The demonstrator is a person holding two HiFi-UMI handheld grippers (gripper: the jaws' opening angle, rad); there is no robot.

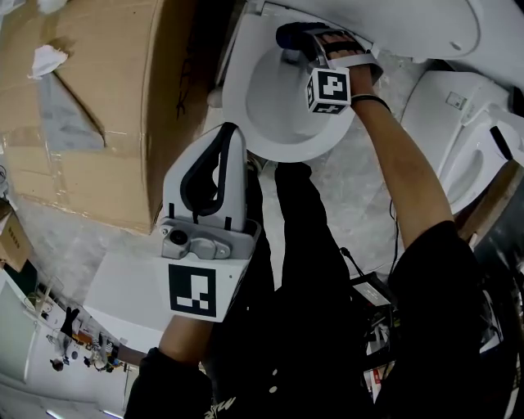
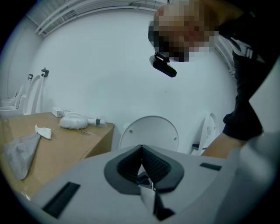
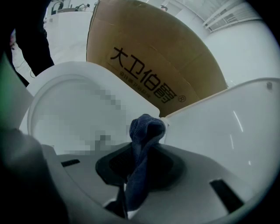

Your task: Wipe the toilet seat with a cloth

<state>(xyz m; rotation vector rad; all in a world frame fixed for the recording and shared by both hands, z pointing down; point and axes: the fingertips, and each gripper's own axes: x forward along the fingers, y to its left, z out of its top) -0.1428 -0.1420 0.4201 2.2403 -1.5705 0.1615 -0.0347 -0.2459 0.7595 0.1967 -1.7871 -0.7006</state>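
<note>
The white toilet seat point(image 1: 274, 114) lies at the top middle of the head view, with the raised lid point(image 1: 393, 20) behind it. My right gripper point(image 1: 299, 47) is over the seat's far part, shut on a dark blue cloth point(image 1: 293, 34). In the right gripper view the cloth point(image 3: 145, 133) sticks up from between the jaws, above the seat point(image 3: 65, 109) and beside the lid point(image 3: 227, 131). My left gripper point(image 1: 228, 139) is held back near the seat's front rim. Its dark pads point(image 2: 151, 164) meet at the tip with nothing between them.
A large cardboard box point(image 1: 90, 106) stands left of the toilet; crumpled paper point(image 2: 43, 131) and a white brush-like item point(image 2: 74, 120) lie on top of it. A second white toilet point(image 1: 467, 139) stands at the right. The person's dark trousers point(image 1: 303, 270) fill the space below the seat.
</note>
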